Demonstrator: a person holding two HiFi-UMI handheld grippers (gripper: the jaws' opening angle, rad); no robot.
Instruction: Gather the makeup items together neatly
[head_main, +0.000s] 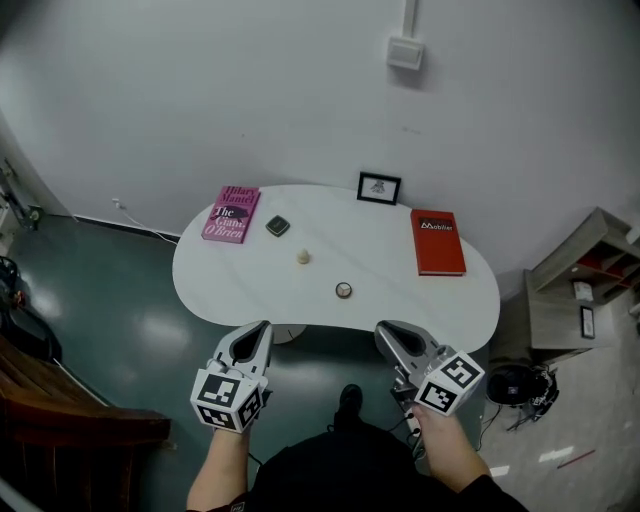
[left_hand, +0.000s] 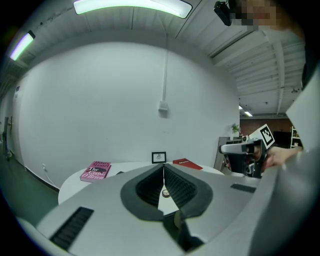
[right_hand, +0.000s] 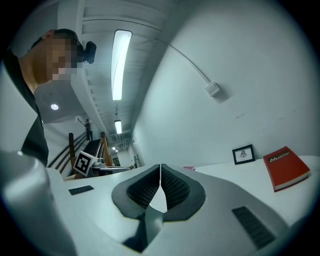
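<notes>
Three small makeup items lie on the white oval table (head_main: 420, 300): a dark square compact (head_main: 277, 226), a small cream piece (head_main: 303, 257) and a round compact (head_main: 343, 290). My left gripper (head_main: 262, 328) hovers just before the table's near edge, shut and empty. To its right my right gripper (head_main: 384, 331) is also shut with nothing in it. In the left gripper view the round compact (left_hand: 165, 192) shows through the gap behind the closed jaws, and the right gripper (left_hand: 227, 148) appears at the right.
A pink book (head_main: 231, 213) lies at the table's back left, a red book (head_main: 437, 242) at the right, and a small framed picture (head_main: 379, 188) stands at the back against the wall. A grey shelf unit (head_main: 580, 290) stands right of the table.
</notes>
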